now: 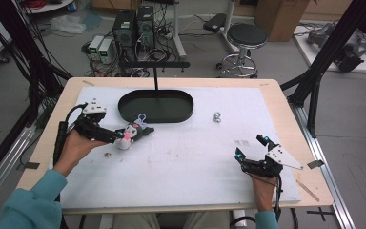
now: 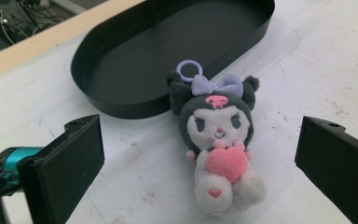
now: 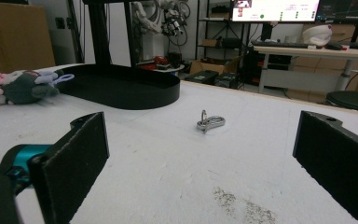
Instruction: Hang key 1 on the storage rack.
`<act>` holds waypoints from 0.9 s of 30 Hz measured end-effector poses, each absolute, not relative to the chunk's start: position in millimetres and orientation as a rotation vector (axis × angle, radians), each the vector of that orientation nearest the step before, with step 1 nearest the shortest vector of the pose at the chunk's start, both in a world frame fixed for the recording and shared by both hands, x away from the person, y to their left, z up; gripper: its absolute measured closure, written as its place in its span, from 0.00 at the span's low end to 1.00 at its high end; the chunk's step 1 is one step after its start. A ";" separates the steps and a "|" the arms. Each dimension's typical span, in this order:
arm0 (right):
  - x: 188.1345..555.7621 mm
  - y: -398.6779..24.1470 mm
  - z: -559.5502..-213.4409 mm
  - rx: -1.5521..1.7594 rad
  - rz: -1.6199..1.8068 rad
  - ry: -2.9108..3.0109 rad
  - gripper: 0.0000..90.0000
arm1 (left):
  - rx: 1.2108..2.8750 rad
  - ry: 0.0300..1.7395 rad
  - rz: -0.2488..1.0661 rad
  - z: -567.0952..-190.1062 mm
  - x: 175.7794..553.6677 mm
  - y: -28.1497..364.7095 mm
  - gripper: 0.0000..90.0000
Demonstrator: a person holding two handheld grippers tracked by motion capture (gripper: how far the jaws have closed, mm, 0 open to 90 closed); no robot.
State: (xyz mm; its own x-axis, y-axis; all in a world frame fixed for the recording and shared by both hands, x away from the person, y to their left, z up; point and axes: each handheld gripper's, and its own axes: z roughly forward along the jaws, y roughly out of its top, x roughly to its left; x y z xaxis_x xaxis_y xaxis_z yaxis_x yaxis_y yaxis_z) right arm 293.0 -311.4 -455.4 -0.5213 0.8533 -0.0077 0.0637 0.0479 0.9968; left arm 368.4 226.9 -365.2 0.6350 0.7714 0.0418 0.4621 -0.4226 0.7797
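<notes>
We see our left gripper (image 1: 124, 136) reaching over the left half of the tabletop, its jaws spread wide on either side of a small plush toy (image 1: 132, 131) without touching it. In the left gripper view the plush toy (image 2: 219, 142) lies on its back on the white mat (image 2: 307, 70) between the two black jaws, with clear gaps on both sides; it has a dark hood with a lilac bow, a lilac ring at the top and a pink heart on its chest. Just beyond its head sits the black oval tray (image 2: 121, 100), and the ring comes close to the tray's wall, though we cannot tell whether they touch. From above, the tray (image 1: 124, 109) lies toward the far edge of the tabletop, a little left of the middle.

Our right gripper (image 1: 251, 147) rests near the near right corner of the tabletop, jaws apart and holding nothing. Ahead of it in the right gripper view a small metal clip (image 3: 210, 122) lies on the mat, well apart from the jaws; in the high view the clip (image 1: 217, 117) sits just right of the tray.
</notes>
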 end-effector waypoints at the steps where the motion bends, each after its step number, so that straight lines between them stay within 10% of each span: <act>1: 292.9 -311.4 -455.3 0.935 1.539 1.675 0.03 | 2.088 0.960 0.514 -365.2 368.4 226.9 0.02; 27: 292.6 -311.5 -455.5 0.937 1.547 1.672 0.03 | 2.324 1.027 0.414 -398.8 384.7 199.9 0.02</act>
